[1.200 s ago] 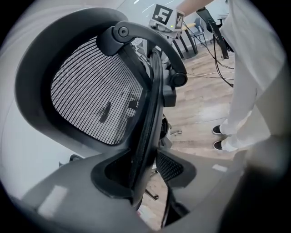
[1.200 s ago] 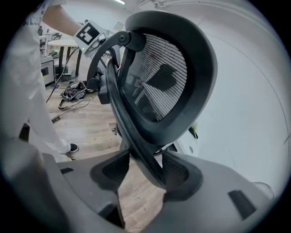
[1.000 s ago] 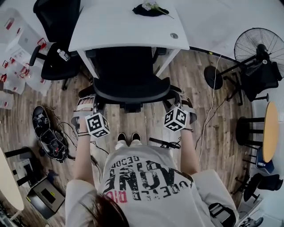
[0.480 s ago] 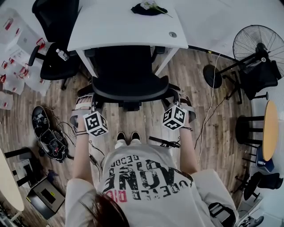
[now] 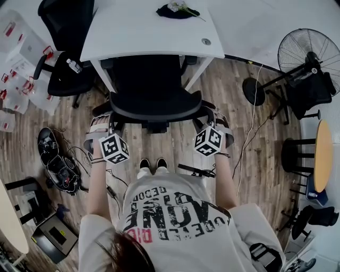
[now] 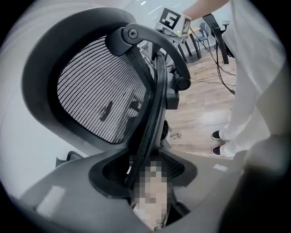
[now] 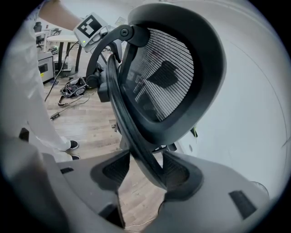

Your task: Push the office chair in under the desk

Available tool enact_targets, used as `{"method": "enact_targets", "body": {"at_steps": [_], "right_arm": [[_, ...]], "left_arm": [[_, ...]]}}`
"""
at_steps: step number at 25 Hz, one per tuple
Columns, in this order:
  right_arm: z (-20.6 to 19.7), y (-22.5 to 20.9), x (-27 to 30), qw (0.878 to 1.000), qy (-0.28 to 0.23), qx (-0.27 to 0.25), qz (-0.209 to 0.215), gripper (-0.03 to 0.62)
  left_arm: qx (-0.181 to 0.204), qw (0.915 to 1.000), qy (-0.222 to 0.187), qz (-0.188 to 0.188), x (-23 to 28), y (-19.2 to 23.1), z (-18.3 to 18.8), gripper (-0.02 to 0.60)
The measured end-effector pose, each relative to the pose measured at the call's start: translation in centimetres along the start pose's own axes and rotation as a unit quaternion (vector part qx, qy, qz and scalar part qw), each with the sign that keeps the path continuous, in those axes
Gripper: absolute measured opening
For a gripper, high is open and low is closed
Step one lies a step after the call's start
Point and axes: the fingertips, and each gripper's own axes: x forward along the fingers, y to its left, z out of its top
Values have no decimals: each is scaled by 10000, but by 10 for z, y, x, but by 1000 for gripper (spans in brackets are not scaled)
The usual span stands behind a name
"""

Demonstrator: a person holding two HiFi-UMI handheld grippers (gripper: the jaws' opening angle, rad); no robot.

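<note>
I look down on a white desk (image 5: 149, 32) standing on a wood-plank floor (image 5: 175, 146). At the desk's far edge lies a dark bundle with pale flowers (image 5: 179, 9). An office chair (image 5: 151, 90) stands partly under the desk's near side. Left of the desk stands a second chair (image 5: 61, 82), and right of the desk a pedestal fan (image 5: 305, 56).

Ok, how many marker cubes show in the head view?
2. The left cube is at the office chair's left edge, ahead of the person's left forearm; the right cube is at its right edge. None appears hidden.
</note>
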Motion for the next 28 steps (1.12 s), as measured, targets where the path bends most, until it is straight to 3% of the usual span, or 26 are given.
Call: {"method": "enact_targets", "body": {"at_steps": [6, 13, 15, 19, 24, 28], "right_arm": [[5, -1, -10, 9999, -84, 135, -49, 209], [16, -1, -38, 9919, -592, 1121, -120, 203], [18, -1, -42, 9881, -682, 1371, -159, 167], [22, -1, -49, 9814, -816, 1707, -337, 98], [30, -1, -55, 9735, -969, 2031, -405, 58], [44, -4, -62, 9530, -1352, 2688, -340, 54]], "left_arm": [[-196, 9998, -56, 31, -13, 2, 0, 195], [-235, 9991, -272, 229, -37, 7, 15, 188], [-319, 9983, -400, 278, -44, 8, 21, 175], [-846, 9934, -705, 334, -57, 14, 30, 124], [-1643, 9796, -1102, 357, -72, 26, 39, 70], [-2090, 9688, -1294, 315, -74, 30, 38, 49]]}}
